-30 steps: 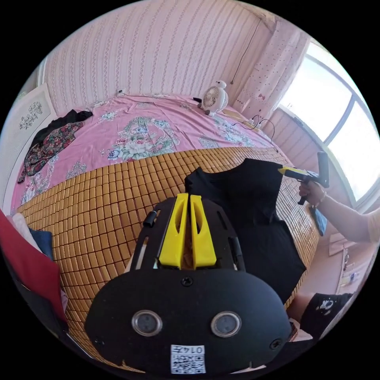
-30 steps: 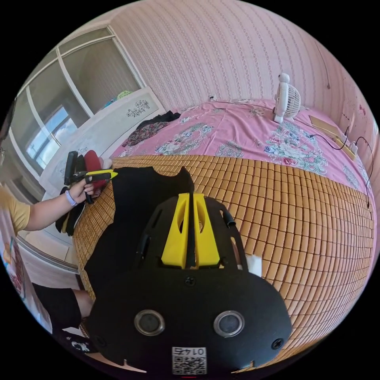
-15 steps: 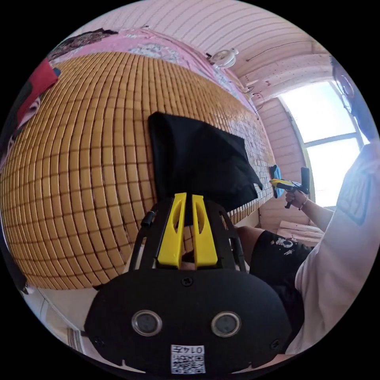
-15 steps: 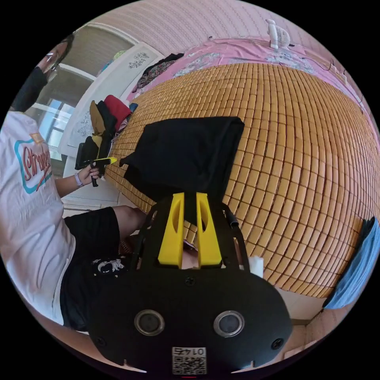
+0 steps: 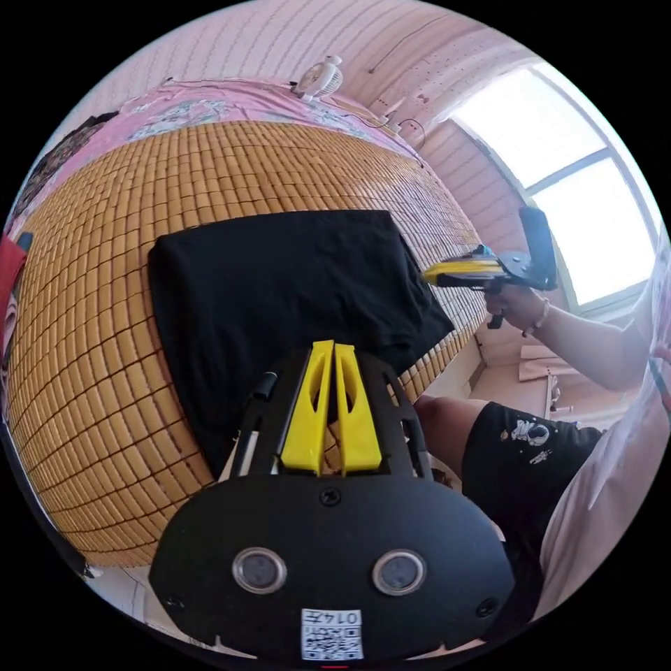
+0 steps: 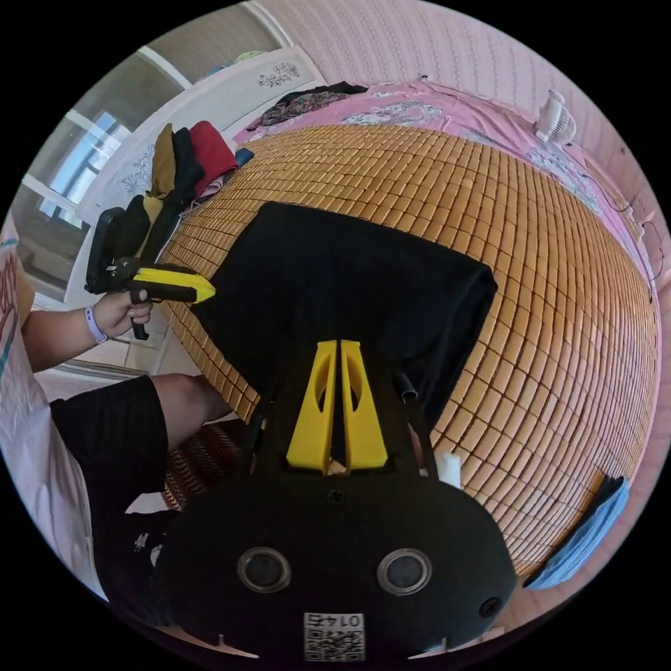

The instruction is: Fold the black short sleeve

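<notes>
A plain black short sleeve (image 5: 279, 286) lies on a golden-brown mat (image 5: 98, 335) of small square tiles. Beyond is a pink floral bedsheet (image 6: 419, 108) and pink striped wallpaper (image 5: 231, 42). Each tool (image 5: 333, 346) (image 6: 339, 344) has yellow jaws on black.

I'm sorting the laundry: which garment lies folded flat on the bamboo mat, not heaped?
The black short sleeve, a flat rectangle on the bamboo mat. The floral garment is crumpled on the pink sheet; the red garment is heaped off the mat.
</notes>
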A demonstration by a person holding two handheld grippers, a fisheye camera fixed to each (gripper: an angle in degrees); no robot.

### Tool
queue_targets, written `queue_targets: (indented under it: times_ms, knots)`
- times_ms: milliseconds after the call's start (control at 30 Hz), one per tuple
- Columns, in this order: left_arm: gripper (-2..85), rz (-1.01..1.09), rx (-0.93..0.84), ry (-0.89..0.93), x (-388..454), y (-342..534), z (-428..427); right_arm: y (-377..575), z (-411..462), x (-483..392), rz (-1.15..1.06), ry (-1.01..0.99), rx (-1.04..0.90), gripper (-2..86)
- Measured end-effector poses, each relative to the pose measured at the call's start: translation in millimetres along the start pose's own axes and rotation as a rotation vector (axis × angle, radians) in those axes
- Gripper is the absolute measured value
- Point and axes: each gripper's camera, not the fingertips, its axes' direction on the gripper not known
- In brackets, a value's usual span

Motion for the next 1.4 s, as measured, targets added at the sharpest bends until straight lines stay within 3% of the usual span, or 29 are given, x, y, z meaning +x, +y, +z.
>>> queue_targets:
  times_ms: [67, 200, 333, 467, 533, 900, 1067, 1267, 1400]
  knots:
    - [-1.0, 0.032, -0.088, 0.0, 28, -10, 35, -36, 16, -17, -0.092, 0.032, -0.008, 0.1]
    - [-1.0, 0.087, -0.086, -0.047, 59, -8, 72, -113, 60, -36, -0.163, 0.079, -0.061, -0.2]
    - [-1.0, 0.006, -0.161, -0.085, 61, 7, 105, -155, 109, -40, -0.242, 0.127, -0.266, -0.4]
    - [-1.0, 0.111, -0.064, -0.104, 74, 35, 113, -180, 115, -48, -0.301, 0.087, -0.405, -0.4]
    - [-1.0, 0.163, -0.049, -0.125, 81, 46, 117, -197, 112, -57, -0.329, 0.144, -0.363, -0.4]
    - [-1.0, 0.216, -0.003, -0.112, 95, 89, 137, -222, 150, -72, -0.385, 0.224, -0.537, 0.2]
    - [-1.0, 0.179, -0.003, -0.096, 104, 112, 144, -201, 148, -75, -0.358, 0.282, -0.451, 0.4]
    - [-1.0, 0.226, 0.043, -0.169, 123, 138, 154, -180, 135, -52, -0.157, 0.234, -0.364, -0.3]
    - [-1.0, 0.28, 0.034, -0.27, 141, 156, 159, -109, 71, -45, -0.004, 0.048, 0.01, 0.6]
